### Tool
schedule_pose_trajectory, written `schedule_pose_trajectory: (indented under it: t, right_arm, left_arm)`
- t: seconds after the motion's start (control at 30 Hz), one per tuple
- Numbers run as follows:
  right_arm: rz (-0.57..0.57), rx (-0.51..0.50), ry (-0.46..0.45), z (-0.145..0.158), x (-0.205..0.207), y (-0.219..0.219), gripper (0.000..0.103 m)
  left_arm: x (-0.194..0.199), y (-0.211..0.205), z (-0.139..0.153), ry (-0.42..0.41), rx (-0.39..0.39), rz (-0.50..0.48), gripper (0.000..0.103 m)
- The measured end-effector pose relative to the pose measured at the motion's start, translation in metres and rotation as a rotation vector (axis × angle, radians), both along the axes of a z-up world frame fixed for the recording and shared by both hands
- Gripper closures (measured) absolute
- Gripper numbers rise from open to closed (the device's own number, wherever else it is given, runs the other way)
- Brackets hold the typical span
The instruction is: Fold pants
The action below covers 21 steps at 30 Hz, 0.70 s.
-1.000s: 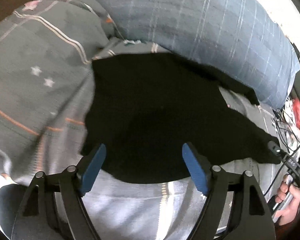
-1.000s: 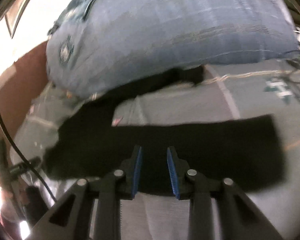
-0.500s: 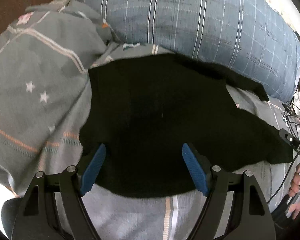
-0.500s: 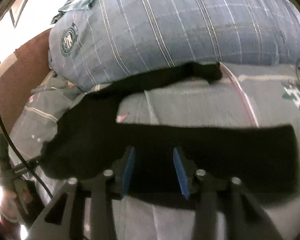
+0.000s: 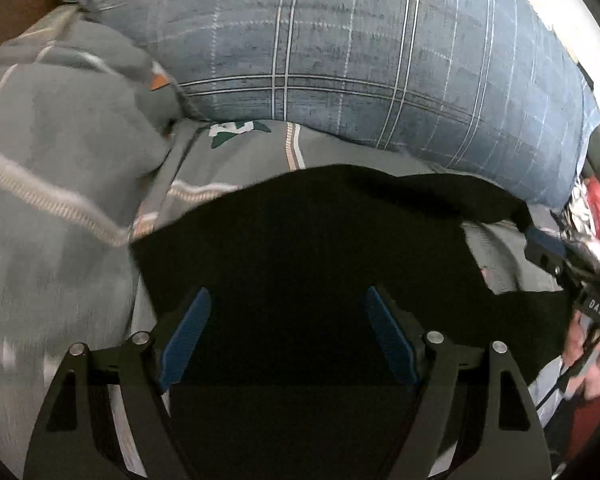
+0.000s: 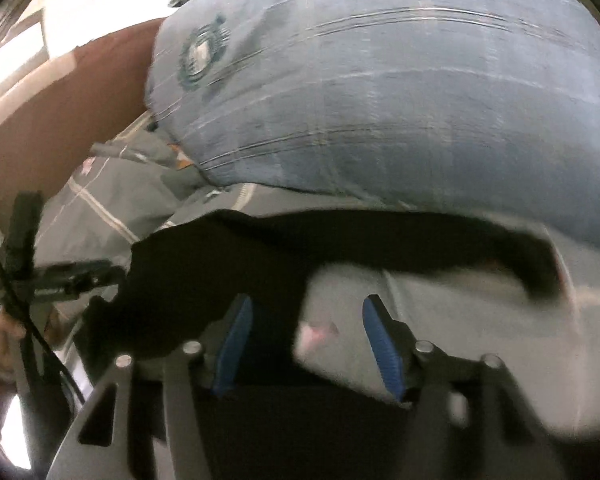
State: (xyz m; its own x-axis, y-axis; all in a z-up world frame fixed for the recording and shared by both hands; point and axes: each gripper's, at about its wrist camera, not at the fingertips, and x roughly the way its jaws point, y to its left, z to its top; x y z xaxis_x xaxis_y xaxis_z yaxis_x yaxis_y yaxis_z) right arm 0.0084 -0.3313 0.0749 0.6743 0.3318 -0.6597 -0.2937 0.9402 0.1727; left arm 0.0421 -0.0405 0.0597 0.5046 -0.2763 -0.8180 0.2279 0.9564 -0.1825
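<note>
Black pants point(image 5: 300, 248) lie spread on a grey patterned bedsheet point(image 5: 52, 168). In the left wrist view my left gripper point(image 5: 286, 320) is open and empty, its blue pads wide apart over the waist part of the pants. In the right wrist view the pants point(image 6: 228, 264) show one leg reaching right along the pillow. My right gripper point(image 6: 306, 332) is open and empty, low over the sheet between the legs, with its left pad over black cloth. The right gripper also shows in the left wrist view point(image 5: 556, 256) at the far right.
A large blue plaid pillow point(image 5: 380, 60) lies just behind the pants, also in the right wrist view point(image 6: 380, 100). A brown headboard point(image 6: 60, 120) stands at the back left. Cables and a hand point(image 6: 0, 344) show at the left edge.
Both grippers have moved forward and lower over the pants. The right gripper's jaws have opened from nearly shut to wide. The view is blurred by motion.
</note>
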Motion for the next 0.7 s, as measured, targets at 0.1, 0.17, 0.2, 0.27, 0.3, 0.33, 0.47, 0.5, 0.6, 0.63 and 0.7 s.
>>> schedule_pose_trajectory:
  t: [0.1, 0.17, 0.2, 0.27, 0.3, 0.33, 0.47, 0.5, 0.6, 0.63, 0.7]
  right_arm:
    - [0.093, -0.075, -0.005, -0.004, 0.035, 0.027, 0.037]
    - [0.151, -0.121, -0.007, -0.008, 0.051, 0.041, 0.035]
    - [0.179, -0.147, -0.008, -0.011, 0.059, 0.048, 0.034]
    - [0.222, -0.202, -0.010, -0.019, 0.073, 0.061, 0.032]
    - [0.240, -0.221, -0.008, -0.024, 0.078, 0.065, 0.032]
    - [0.256, -0.235, -0.002, -0.029, 0.085, 0.069, 0.032]
    - [0.287, -0.304, 0.038, -0.050, 0.107, 0.078, 0.060]
    - [0.291, -0.316, 0.042, -0.052, 0.110, 0.079, 0.094]
    - [0.255, -0.281, 0.017, -0.045, 0.109, 0.072, 0.099]
    - [0.244, -0.268, -0.004, -0.038, 0.106, 0.069, 0.099]
    - [0.229, -0.244, -0.033, -0.023, 0.094, 0.062, 0.099]
  left_arm:
    - [0.026, -0.001, -0.006, 0.010, 0.025, -0.063, 0.022]
    - [0.044, -0.001, -0.013, 0.029, 0.021, -0.108, 0.022]
    - [0.051, -0.001, -0.016, 0.041, 0.021, -0.120, 0.022]
    - [0.065, -0.003, -0.023, 0.064, 0.031, -0.144, 0.022]
    - [0.072, -0.005, -0.027, 0.078, 0.042, -0.163, 0.022]
    - [0.076, -0.007, -0.030, 0.083, 0.051, -0.179, 0.022]
    - [0.089, -0.023, -0.039, 0.039, 0.146, -0.252, 0.019]
    - [0.091, -0.028, -0.041, 0.026, 0.166, -0.274, 0.018]
    - [0.094, -0.036, -0.039, 0.004, 0.171, -0.303, 0.019]
    - [0.093, -0.040, -0.038, -0.002, 0.185, -0.314, 0.022]
    - [0.086, -0.048, -0.030, -0.001, 0.178, -0.352, 0.067]
